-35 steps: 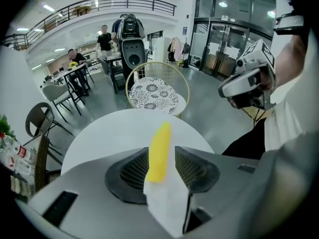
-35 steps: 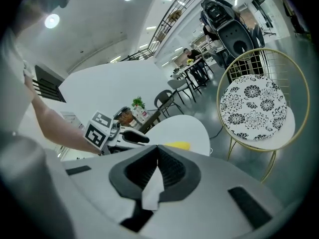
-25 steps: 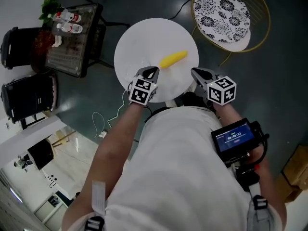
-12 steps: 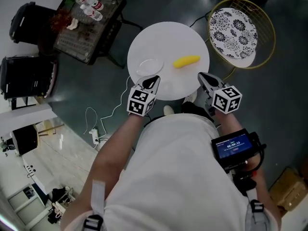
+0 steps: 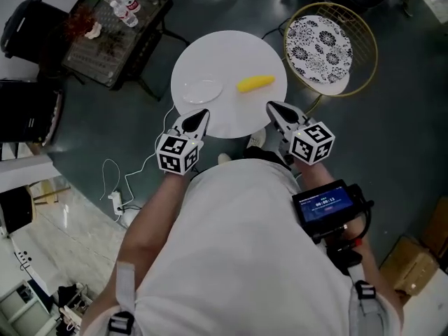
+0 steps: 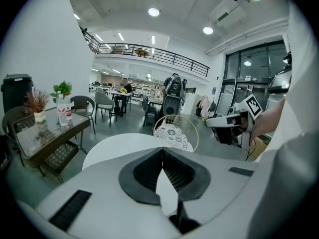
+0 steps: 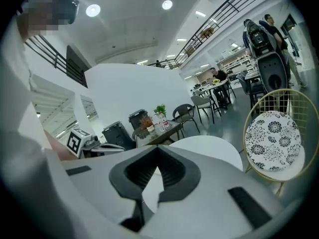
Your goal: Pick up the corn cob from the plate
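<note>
Table (image 5: 231,51): straight before you.
Corn cob (image 5: 255,83): on the table, right of the plate (image 5: 203,89), apart from it.
Left gripper (image 5: 199,115), right gripper (image 5: 273,108): over your near table edge.
Chair (image 5: 318,44): right of the table.
Side table (image 5: 115,40): far left, bearing bottles (image 5: 126,12).

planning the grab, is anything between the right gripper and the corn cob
Nothing visible. The corn cob lies on the round white table, with only bare tabletop between it and the right gripper. The clear dish sits to its left.
</note>
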{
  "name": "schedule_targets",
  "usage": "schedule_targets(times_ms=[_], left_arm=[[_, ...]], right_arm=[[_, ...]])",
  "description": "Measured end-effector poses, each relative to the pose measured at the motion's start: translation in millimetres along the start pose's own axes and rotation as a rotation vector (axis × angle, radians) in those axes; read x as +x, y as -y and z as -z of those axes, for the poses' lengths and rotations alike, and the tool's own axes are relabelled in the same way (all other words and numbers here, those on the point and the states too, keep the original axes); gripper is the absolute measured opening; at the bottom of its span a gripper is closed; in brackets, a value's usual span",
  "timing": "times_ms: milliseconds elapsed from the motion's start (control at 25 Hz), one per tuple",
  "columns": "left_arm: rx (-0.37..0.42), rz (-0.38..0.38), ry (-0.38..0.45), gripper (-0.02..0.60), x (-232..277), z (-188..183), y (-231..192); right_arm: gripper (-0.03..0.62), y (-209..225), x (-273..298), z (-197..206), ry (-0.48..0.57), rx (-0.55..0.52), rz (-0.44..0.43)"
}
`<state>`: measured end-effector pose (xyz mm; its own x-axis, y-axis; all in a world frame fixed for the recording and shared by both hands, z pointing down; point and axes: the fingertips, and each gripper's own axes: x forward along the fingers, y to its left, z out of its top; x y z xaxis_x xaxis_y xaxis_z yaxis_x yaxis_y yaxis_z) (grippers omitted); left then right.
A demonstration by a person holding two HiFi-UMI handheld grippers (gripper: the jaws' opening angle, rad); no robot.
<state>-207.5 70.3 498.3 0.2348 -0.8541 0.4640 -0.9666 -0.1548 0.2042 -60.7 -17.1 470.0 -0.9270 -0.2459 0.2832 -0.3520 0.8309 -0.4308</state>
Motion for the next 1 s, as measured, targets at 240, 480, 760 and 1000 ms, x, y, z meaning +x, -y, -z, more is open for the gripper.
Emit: schedule_targets(times_ms=[240, 480, 760, 1000], left_arm=[[-0.016, 0.015, 0.014, 0.011, 4.5, 3.1, 0.8], [-0.011, 0.024, 0.013, 0.011, 8.6, 0.3, 2.8], [-0.001, 0.034, 0.013, 0.011, 12.9, -3.2, 3.9], [0.003, 0.042, 0.008, 0.011, 18.7, -3.4, 6.7]], right_arm=[[0.009, -4.5, -3.0, -1.3, 0.01, -0.003, -0.001], [0.009, -3.0, -3.7, -1.0, 0.011, 0.002, 0.004], [0.009, -2.2, -3.3, -1.8, 0.011, -0.001, 0.006], [0.009, 0.7, -3.2, -3.0, 0.01, -0.004, 0.008]])
